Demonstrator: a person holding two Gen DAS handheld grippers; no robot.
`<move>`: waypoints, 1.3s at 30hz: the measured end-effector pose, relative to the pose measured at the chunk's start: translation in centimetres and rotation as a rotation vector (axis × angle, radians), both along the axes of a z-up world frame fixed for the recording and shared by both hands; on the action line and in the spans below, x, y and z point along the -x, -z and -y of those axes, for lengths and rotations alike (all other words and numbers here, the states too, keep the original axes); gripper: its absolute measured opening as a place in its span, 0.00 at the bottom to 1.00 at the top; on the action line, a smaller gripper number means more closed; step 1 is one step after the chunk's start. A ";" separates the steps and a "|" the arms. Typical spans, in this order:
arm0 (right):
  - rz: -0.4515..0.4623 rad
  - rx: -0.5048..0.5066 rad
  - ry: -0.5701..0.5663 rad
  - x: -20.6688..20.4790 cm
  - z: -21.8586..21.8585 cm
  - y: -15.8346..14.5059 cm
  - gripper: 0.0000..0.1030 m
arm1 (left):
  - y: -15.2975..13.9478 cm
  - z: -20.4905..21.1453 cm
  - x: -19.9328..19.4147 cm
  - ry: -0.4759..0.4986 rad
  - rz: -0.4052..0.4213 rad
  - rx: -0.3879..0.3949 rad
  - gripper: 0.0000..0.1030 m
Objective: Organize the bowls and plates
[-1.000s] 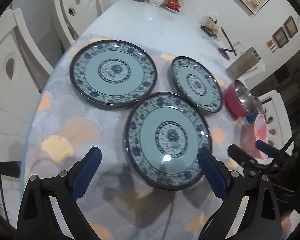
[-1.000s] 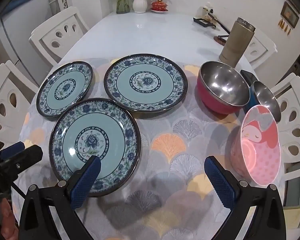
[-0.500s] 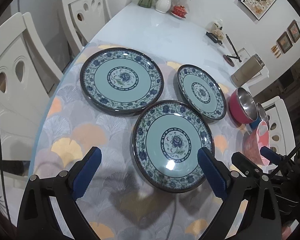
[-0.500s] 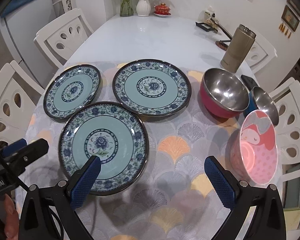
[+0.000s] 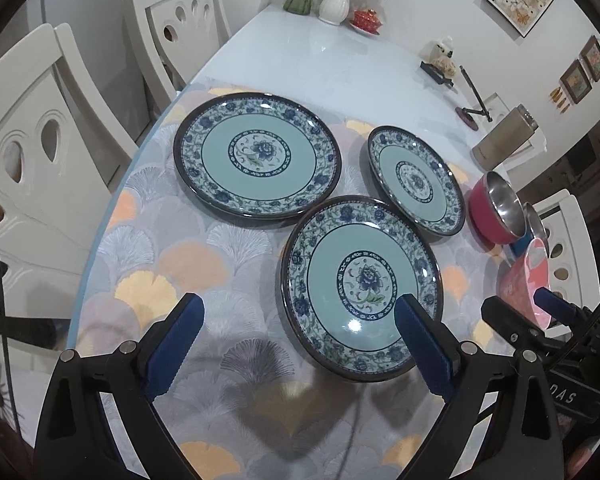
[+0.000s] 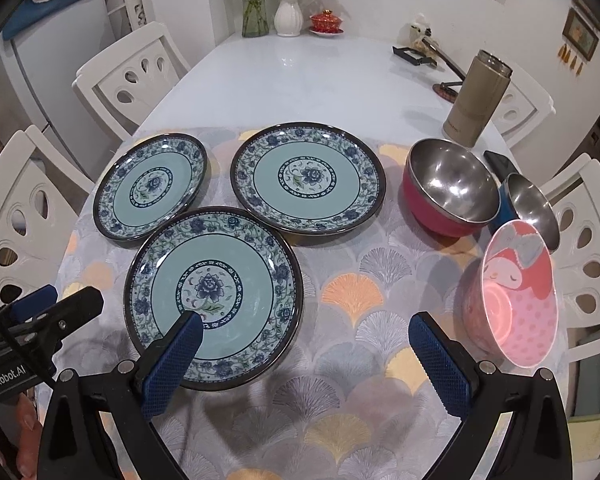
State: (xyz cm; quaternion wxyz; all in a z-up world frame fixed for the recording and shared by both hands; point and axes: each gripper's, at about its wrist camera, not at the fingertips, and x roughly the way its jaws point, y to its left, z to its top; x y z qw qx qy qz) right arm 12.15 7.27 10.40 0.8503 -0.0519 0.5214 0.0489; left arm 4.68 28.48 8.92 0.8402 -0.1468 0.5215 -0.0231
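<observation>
Blue-floral near plate [image 5: 362, 286]: flat on tablecloth [image 5: 188, 252], round, no long axis. Lies ahead and right of left gripper [image 5: 298, 332], ahead and left of right gripper [image 6: 304, 350]. Both tongs spread, holding nothing. Judged: roughly equal reach.

Both grippers share one build: the left gripper [image 5: 298, 320] and right gripper [image 6: 305, 340] have black frames, silver screws, blue cross-hatched pads [image 6: 440, 360], white "GenRobot.AI" lettering, black cable.
</observation>
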 end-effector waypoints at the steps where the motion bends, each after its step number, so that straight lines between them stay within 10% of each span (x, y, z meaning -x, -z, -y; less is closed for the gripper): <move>1: -0.005 -0.005 0.003 -0.2 0.1 0.2 1.00 | 0.2 0.0 -0.2 0.000 -0.004 -0.001 0.93; 24: -0.249 -0.119 0.036 -6.9 2.0 8.8 0.54 | 6.4 -0.5 -4.7 0.049 -0.099 0.055 0.75; 31: -0.234 -0.146 -0.042 -8.3 0.3 9.0 0.46 | 6.4 0.3 -5.2 0.075 -0.086 0.010 0.42; 39: -0.221 -0.150 -0.129 -6.8 -1.7 9.1 0.46 | 6.5 0.7 -4.7 0.109 -0.103 0.093 0.34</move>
